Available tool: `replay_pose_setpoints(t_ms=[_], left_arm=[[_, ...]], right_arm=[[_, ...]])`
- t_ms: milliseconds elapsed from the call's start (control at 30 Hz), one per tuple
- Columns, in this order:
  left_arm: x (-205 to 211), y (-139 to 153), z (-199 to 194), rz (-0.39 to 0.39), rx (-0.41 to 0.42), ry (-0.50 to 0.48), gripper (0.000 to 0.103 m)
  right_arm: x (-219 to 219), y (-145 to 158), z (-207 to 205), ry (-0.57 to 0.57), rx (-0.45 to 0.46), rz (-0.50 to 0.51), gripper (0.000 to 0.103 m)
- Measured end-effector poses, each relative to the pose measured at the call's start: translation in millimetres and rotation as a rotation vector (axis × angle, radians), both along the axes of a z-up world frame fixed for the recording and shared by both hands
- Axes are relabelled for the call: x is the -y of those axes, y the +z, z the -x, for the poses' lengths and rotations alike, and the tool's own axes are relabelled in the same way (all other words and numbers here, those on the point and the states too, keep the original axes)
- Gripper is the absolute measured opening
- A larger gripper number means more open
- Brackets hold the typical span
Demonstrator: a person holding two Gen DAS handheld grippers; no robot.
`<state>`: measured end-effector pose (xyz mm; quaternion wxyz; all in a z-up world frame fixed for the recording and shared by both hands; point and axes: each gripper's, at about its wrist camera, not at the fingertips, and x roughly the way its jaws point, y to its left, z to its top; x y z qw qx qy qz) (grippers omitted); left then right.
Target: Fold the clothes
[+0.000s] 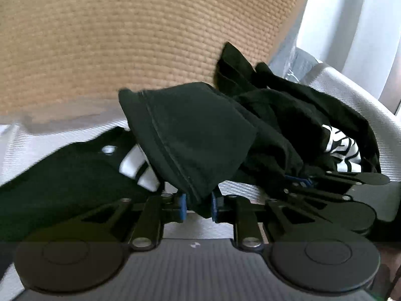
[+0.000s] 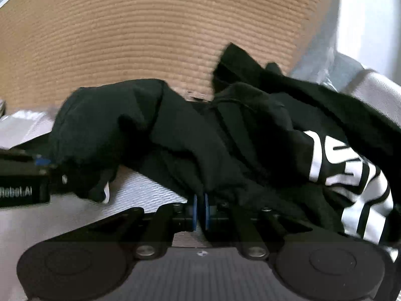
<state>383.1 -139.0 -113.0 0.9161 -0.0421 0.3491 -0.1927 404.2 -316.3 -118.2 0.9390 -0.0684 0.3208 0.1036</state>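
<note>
A black garment (image 1: 190, 138) with a white printed design (image 1: 343, 153) lies crumpled on a white textured cover (image 1: 30, 148). My left gripper (image 1: 199, 204) is shut on a hemmed fold of it, with the cloth pinched between the blue pads. To its right, my right gripper (image 1: 300, 181) also reaches into the fabric. In the right wrist view, my right gripper (image 2: 200, 209) is shut on a bunched edge of the same black garment (image 2: 175, 138). The left gripper (image 2: 47, 168) shows at the left edge, half buried in cloth. The white print (image 2: 351, 170) hangs at the right.
A tan woven mat (image 1: 125, 37) fills the background behind the garment. The white cover (image 2: 150, 188) extends under and around the cloth. A pale wall and crinkled plastic (image 1: 298, 60) sit at the far right.
</note>
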Motion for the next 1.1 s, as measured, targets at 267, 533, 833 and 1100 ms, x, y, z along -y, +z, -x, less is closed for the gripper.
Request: replay_pose_setpoints(t_ms=[267,533,833,1100], left_arm=[[-65.7,6.5,16.5,-0.038,-0.003,0.103,0.019],[-97.6,6.9,33.6,-0.042,-0.008,0.145,0.018],[-126.4,9.5,44.7,-0.055,0.004,0.166,0.018],[-150.3,10.4,57.6,-0.095,0.014,0.185,0.018]], right_arm=[[-34.5,10.4,19.7,0.112,-0.010,-0.016,0.005],[-80.7,9.6,38.0,0.216,-0.040,-0.022,0.003],[-91.2,14.2,40.5,0.239,-0.052,-0.054,0.003],[-116.6,12.4,58.0,0.319,-0.073,-0.084,0.003]])
